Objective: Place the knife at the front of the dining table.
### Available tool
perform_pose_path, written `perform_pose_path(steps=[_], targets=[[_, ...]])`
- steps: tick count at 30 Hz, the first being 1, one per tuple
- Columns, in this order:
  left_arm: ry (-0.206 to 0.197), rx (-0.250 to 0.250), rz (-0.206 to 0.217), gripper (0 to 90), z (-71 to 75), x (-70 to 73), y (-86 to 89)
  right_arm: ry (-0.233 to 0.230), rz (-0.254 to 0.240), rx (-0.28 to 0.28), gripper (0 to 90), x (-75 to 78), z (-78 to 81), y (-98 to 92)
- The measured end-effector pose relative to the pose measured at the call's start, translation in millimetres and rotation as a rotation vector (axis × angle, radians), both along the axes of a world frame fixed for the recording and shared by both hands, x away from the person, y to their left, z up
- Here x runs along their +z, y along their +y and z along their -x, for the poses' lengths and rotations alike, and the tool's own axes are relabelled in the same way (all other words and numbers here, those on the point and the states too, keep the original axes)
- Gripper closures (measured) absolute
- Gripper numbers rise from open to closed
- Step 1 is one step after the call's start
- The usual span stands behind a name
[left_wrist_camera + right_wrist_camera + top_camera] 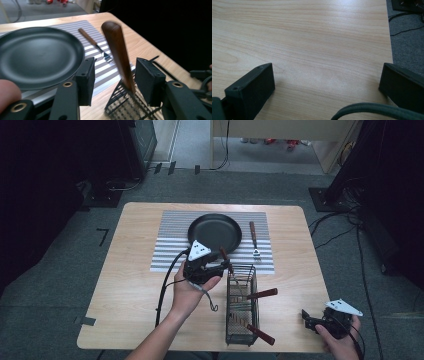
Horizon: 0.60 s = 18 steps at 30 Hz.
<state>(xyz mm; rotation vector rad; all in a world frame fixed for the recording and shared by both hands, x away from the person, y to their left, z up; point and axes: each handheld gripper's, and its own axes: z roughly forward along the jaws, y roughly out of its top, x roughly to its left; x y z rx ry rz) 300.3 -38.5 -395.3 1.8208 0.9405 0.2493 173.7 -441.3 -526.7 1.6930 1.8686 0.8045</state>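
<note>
Left gripper view: released jaws flank brown wooden handle (117,52), blurred; right jaws released.

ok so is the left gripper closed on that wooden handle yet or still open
Open. In the left gripper view, the left gripper has its jaws either side of the wooden handle, with gaps on both sides.

In the left gripper view the wooden handle (119,53) standing between the left claw's (115,80) jaws is motion-blurred, its lower end is hidden inside the wire basket (126,103), and whether the pads touch it cannot be told. The black pan (37,53) is cut off by that view's left edge. In the high view the heads of the utensils in the basket are too small to identify.
</note>
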Motion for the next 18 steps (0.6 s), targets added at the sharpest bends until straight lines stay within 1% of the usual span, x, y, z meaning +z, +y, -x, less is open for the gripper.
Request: perform_pose_path(steps=[1, 2, 3, 5, 6, 7, 8, 10, 11, 12, 13, 14, 17, 18], targets=[[0.0, 0.0, 0.0, 53.8, 0.0, 0.0, 0.0, 0.0, 0.0, 0.0, 0.0, 0.0, 0.0, 0.0], [0.0, -0.012, 0.003, 55.5, -1.9, -0.2, -2.3, 0.0, 0.0, 0.0, 0.0, 0.0, 0.0, 0.0], [-0.002, -0.017, 0.012, 59.9, -1.9, -0.1, -2.8, 0.0, 0.0, 0.0, 0.0, 0.0, 0.0, 0.0], [-0.024, -0.021, 0.018, 69.1, 0.4, 0.7, -2.8, 0.0, 0.0, 0.0, 0.0, 0.0, 0.0, 0.0], [-0.03, -0.036, 0.026, 70.3, 1.9, 1.2, -2.2, 0.0, -0.001, 0.0, 0.0, 0.0, 0.0, 0.0], [-0.03, -0.036, 0.026, 71.2, 1.9, 1.2, -2.2, 0.0, 0.0, 0.0, 0.0, 0.0, 0.0, 0.0], [-0.038, -0.066, 0.046, 72.0, 6.2, 2.5, -0.5, -0.001, -0.001, 0.0, 0.0, -0.1, 0.0, 0.0], [-0.045, -0.09, 0.06, 73.1, 11.0, 4.1, 1.3, -0.001, -0.001, 0.0, 0.0, -0.1, 0.0, 0.0], [-0.045, -0.09, 0.06, 73.7, 11.0, 4.1, 1.3, -0.001, -0.001, 0.0, 0.0, -0.1, 0.0, 0.0], [-0.056, -0.121, 0.079, 74.2, 15.2, 4.8, 4.0, -0.001, -0.001, 0.0, 0.0, -0.1, 0.0, 0.0], [-0.06, -0.127, 0.081, 75.0, 17.0, 4.6, 6.1, -0.002, 0.0, 0.0, 0.0, -0.1, 0.0, 0.0], [-0.06, -0.127, 0.081, 75.1, 17.0, 4.6, 6.1, -0.002, 0.0, 0.0, 0.0, -0.1, 0.0, 0.0], [-0.029, -0.127, 0.119, 76.2, 14.6, -0.1, 15.9, -0.001, 0.001, 0.001, 0.0, -0.1, 0.0, 0.0], [-0.016, -0.127, 0.138, 76.4, 12.9, -1.8, 18.2, 0.0, 0.001, 0.001, 0.0, 0.0, 0.0, 0.0]])
